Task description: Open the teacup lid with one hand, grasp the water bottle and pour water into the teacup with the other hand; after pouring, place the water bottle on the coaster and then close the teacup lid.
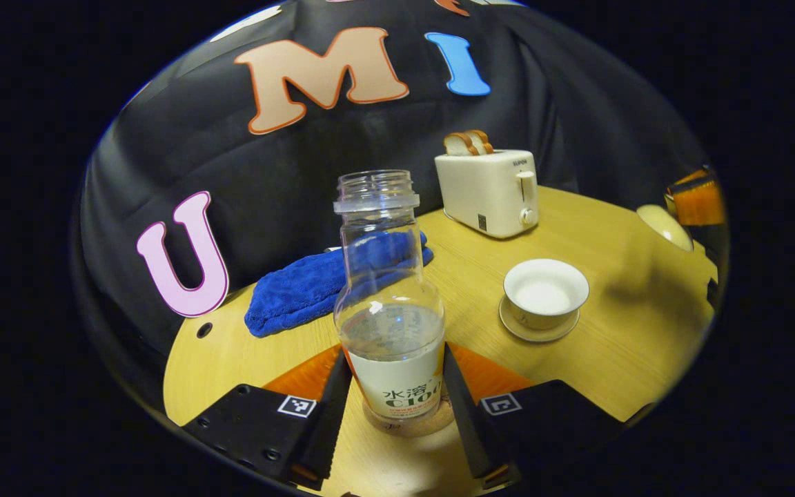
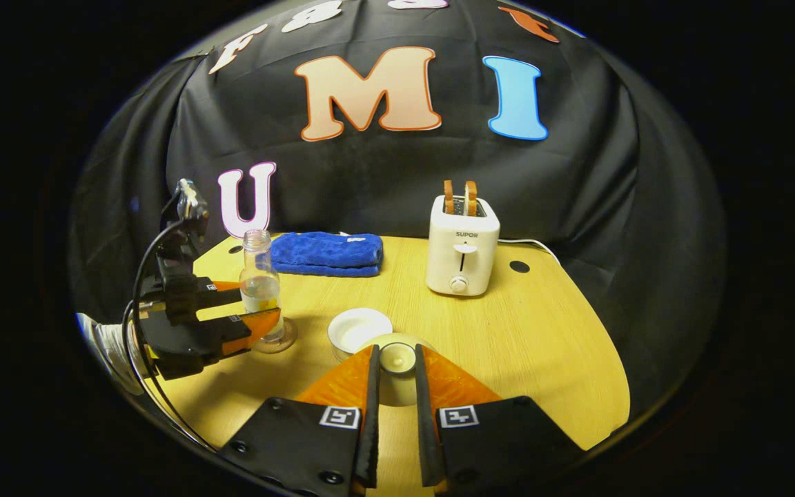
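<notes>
Your left gripper (image 1: 397, 400) is standing with its jaws around the water bottle (image 1: 390, 310), flanking the label; actual pressing on it is impossible to confirm. The bottle is sitting upright on the coaster (image 1: 408, 424), uncapped. Your right gripper (image 2: 396, 386) is pinching the knob of the teacup lid (image 2: 397, 359), lifted just beside the open teacup (image 2: 358, 330) at its 11 o'clock. Beyond, toward 12, the toaster (image 2: 462, 254) and blue towel (image 2: 325, 254) are lying on the table (image 2: 542, 345).
</notes>
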Available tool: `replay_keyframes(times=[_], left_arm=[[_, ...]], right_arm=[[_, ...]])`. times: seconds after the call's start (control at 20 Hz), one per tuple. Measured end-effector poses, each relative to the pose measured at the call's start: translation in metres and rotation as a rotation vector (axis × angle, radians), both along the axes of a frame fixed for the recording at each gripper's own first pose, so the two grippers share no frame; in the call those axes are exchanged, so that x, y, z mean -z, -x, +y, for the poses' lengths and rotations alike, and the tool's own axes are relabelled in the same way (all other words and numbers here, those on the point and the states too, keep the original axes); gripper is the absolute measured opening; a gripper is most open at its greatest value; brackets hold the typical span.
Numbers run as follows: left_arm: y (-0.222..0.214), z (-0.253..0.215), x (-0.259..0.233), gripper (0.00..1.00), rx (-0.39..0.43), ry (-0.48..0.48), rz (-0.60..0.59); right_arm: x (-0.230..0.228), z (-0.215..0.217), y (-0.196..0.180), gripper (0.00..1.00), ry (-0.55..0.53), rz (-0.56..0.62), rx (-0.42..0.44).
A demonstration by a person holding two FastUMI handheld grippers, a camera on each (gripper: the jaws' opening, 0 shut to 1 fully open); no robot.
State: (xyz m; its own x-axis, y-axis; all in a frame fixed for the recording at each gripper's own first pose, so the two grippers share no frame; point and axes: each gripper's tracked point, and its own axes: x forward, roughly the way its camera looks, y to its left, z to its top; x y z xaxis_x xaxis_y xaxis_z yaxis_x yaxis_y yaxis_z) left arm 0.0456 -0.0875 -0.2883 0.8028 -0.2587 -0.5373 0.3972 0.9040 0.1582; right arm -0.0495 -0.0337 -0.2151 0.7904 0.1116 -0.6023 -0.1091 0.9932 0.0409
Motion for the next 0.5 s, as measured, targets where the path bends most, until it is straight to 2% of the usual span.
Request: replay_keyframes(times=[0.1, 0.5], left_arm=[[-0.002, 0.0, -0.001, 0.72, -0.031, 0.063, -0.006], [-0.003, 0.013, 0.001, 0.74, -0.078, 0.093, -0.02]], right_arm=[[-0.001, 0.008, 0.0, 0.26, 0.004, 0.003, -0.016], [-0.003, 0.021, -0.003, 0.27, -0.002, 0.003, -0.029]])
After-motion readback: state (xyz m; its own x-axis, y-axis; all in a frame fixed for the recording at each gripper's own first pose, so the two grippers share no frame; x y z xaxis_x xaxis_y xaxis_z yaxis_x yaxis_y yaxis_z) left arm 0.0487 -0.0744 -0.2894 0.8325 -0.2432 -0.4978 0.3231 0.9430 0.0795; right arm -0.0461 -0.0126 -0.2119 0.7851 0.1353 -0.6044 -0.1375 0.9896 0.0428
